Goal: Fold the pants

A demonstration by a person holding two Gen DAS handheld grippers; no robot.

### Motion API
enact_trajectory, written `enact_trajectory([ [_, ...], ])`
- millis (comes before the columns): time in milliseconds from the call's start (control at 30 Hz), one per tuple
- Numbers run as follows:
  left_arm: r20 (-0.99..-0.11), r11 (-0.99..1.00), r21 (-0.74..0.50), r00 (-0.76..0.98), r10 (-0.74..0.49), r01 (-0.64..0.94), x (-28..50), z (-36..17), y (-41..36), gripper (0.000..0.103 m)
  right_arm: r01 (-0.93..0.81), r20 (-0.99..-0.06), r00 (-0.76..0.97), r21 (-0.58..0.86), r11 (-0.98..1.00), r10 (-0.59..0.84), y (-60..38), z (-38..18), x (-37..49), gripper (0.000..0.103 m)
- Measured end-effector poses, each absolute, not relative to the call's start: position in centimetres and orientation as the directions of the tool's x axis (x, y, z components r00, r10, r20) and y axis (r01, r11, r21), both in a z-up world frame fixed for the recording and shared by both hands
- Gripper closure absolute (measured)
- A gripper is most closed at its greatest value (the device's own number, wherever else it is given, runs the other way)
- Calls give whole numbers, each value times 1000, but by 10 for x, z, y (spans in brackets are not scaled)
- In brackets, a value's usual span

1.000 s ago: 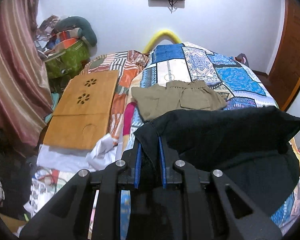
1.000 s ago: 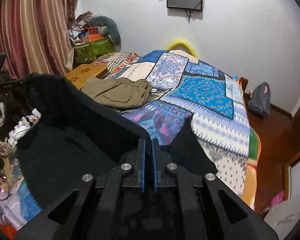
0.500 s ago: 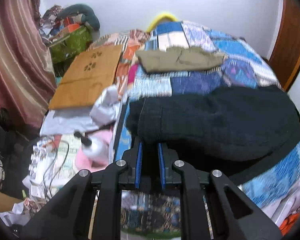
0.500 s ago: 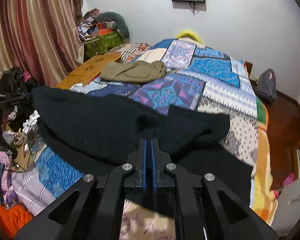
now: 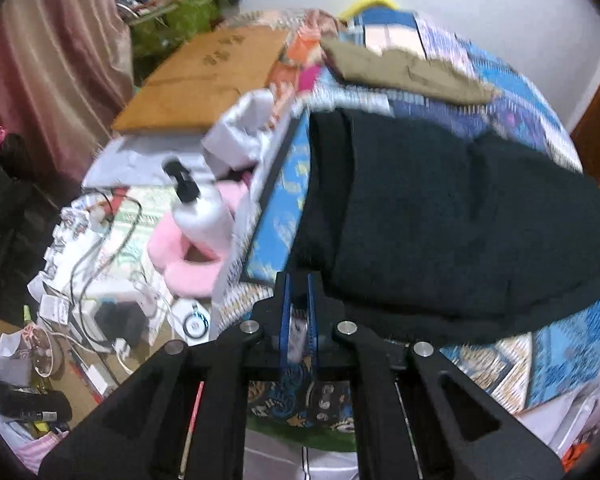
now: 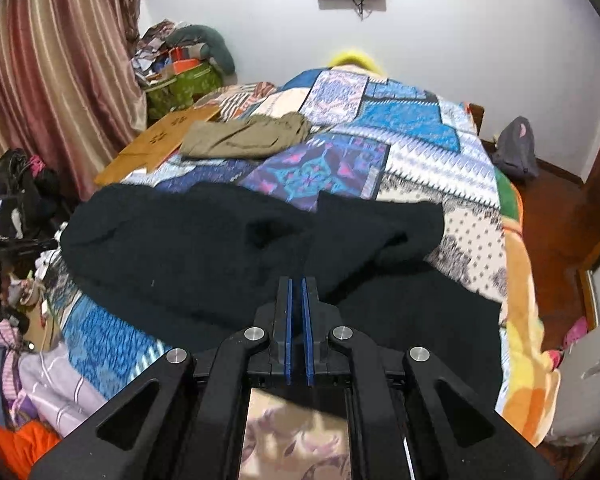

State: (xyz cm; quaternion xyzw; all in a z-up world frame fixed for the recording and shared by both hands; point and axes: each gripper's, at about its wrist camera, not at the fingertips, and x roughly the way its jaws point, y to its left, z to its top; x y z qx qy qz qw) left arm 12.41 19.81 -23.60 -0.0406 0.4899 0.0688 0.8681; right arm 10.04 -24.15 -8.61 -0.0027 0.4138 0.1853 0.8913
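The black pants lie across the near part of the patchwork bed, folded over themselves; they also show in the right wrist view. My left gripper sits at the pants' near left edge, its blue pads a little apart with no cloth seen between them. My right gripper has its pads almost together at the pants' near edge; black cloth lies right at the tips, and whether it is pinched does not show. Folded olive pants lie farther up the bed.
A wooden board lies left of the bed. The floor on the left holds a white pump bottle, a pink cushion, cables and clutter. Striped curtains hang at left. A grey bag sits by the right wall.
Both grippers have carried the black pants down from held up in the air onto the bed. The left gripper's pads no longer hold cloth and it has drawn back toward the bed's edge.
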Motion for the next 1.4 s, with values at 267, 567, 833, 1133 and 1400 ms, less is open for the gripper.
enact_trajectory([
  [267, -805, 993, -17, 591, 53, -113, 171, -188, 170, 92, -309, -747, 599, 114, 944, 287, -236, -90, 140, 77],
  [567, -820, 1000, -4, 572, -13, 16, 234, -200, 102, 72, -314, -810, 538, 63, 947, 232, -223, -129, 182, 61],
  [833, -871, 995, -1, 489, -50, 99, 258, -245, 53, 71, -309, -826, 501, 109, 945, 259, -224, -149, 197, 94],
  [1133, -844, 986, 16, 531, -76, 167, 263, -221, 17, 71, -239, -766, 587, 145, 960, 262, -264, -127, 172, 97],
  [1400, -817, 981, -3, 565, -115, 195, 261, -201, -12, 64, -51, -767, 578, 307, 951, 278, -339, -147, 99, 97],
])
